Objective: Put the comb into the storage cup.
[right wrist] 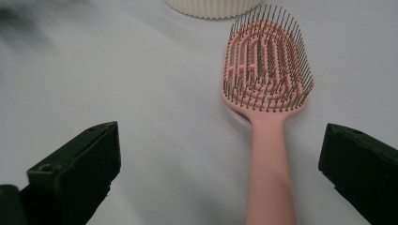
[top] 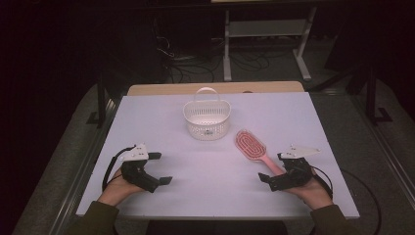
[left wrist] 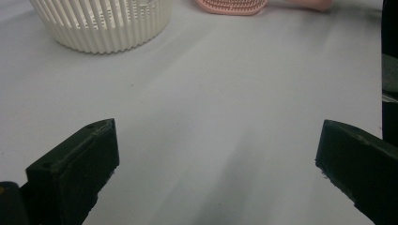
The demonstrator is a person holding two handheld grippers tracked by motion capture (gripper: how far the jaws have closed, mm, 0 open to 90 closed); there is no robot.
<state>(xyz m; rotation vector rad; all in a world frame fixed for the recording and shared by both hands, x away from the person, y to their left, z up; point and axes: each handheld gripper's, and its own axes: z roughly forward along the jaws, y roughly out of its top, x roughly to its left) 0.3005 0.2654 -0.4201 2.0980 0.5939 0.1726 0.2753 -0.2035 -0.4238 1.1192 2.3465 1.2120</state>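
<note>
Hairbrush (right wrist: 267,93) handle points lengthwise between your right gripper's (right wrist: 220,173) wide-open, empty jaws, head toward the basket (top: 207,119); left gripper (top: 159,169) open, empty, farther off.

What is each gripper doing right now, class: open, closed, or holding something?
Left gripper: open, holding nothing, over the bare table.
Right gripper: open, holding nothing; the pink hairbrush handle lies between its jaws, ungripped.

dim lab or workshop, white table (top: 147,112), loose floor cables (top: 195,66), metal shelf frame (top: 266,29)
</note>
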